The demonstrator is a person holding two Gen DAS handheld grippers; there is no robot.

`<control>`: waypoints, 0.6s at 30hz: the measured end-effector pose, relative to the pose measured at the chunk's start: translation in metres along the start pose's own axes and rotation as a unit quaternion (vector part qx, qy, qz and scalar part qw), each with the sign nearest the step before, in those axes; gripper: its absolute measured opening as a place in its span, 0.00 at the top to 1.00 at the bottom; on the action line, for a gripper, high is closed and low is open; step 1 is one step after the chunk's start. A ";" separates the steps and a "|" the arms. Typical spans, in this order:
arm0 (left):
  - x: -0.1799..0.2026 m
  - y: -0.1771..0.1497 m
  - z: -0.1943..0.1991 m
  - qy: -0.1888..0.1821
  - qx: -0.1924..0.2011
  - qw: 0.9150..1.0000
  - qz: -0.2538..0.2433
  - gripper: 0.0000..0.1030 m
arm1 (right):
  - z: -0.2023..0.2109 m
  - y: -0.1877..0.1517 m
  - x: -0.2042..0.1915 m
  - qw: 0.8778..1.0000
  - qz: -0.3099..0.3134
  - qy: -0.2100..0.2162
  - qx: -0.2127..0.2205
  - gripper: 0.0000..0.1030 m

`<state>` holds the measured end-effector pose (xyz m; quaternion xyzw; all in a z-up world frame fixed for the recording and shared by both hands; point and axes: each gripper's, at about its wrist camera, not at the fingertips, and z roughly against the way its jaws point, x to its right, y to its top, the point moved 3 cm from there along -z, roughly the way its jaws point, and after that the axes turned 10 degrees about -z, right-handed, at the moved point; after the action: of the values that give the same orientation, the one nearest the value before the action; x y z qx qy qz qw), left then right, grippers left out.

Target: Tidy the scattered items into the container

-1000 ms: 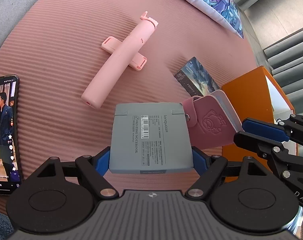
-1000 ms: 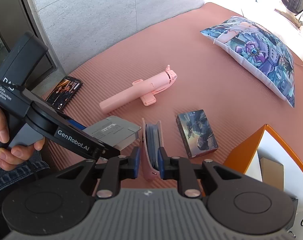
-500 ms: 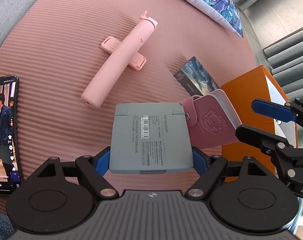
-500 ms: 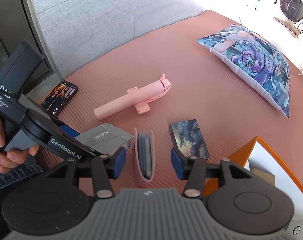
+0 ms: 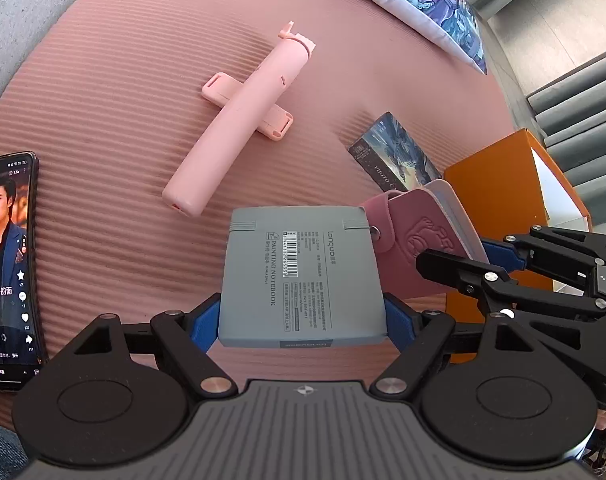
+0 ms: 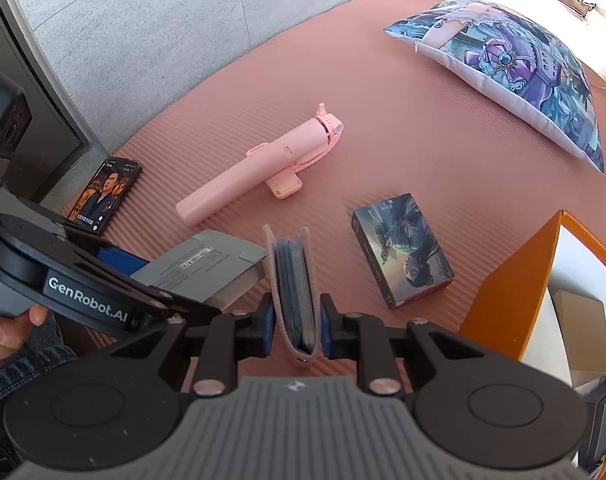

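My left gripper (image 5: 303,320) is shut on a grey painting notebook (image 5: 299,272), held flat just above the pink mat; the notebook also shows in the right wrist view (image 6: 207,268). My right gripper (image 6: 295,324) is shut on a pink card holder (image 6: 293,292) standing on edge; the holder also shows in the left wrist view (image 5: 419,244). A pink selfie stick (image 6: 259,168), a card box (image 6: 403,248) and a phone (image 6: 105,192) lie on the mat. The orange container (image 6: 515,280) stands at the right.
A printed pillow (image 6: 515,56) lies at the far right of the pink mat (image 6: 383,128). A small cardboard box (image 6: 583,320) sits inside the container. Grey floor borders the mat's far edge. A hand in denim holds the left gripper at the lower left.
My right gripper opened half a second ago and has now closed again on the pink card holder. The left gripper with the notebook has not moved.
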<state>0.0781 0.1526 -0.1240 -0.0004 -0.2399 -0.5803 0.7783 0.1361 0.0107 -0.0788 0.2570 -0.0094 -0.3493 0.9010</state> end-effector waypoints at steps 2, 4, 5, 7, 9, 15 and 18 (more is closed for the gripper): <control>0.000 0.000 0.001 -0.002 0.002 1.000 0.001 0.08 | 0.003 -0.002 0.000 1.000 -0.008 -0.004 0.007 0.81; 0.001 0.001 0.003 -0.007 0.010 1.000 -0.002 0.08 | 0.010 -0.005 0.002 1.000 -0.016 -0.006 0.018 0.81; 0.003 0.002 0.004 -0.012 0.013 1.000 -0.004 0.08 | 0.014 -0.005 0.003 0.999 -0.020 -0.007 0.024 0.81; 0.006 0.003 0.007 -0.021 0.020 1.000 -0.009 0.08 | 0.025 -0.007 0.004 0.999 -0.027 -0.009 0.038 0.82; 0.012 0.003 0.011 -0.032 0.026 0.999 -0.015 0.08 | 0.035 -0.009 0.004 0.998 -0.031 -0.010 0.051 0.82; 0.040 0.009 0.034 -0.065 0.066 0.995 -0.038 0.08 | 0.079 -0.015 0.011 0.992 -0.060 -0.029 0.110 0.82; 0.059 0.014 0.043 -0.080 0.085 0.992 -0.053 0.08 | 0.103 -0.018 0.020 0.985 -0.087 -0.038 0.142 0.82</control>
<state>0.0875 0.1157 -0.0595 0.0317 -0.3497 -0.5966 0.7216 0.1198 -0.0601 -0.0015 0.3688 -0.0708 -0.4310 0.8205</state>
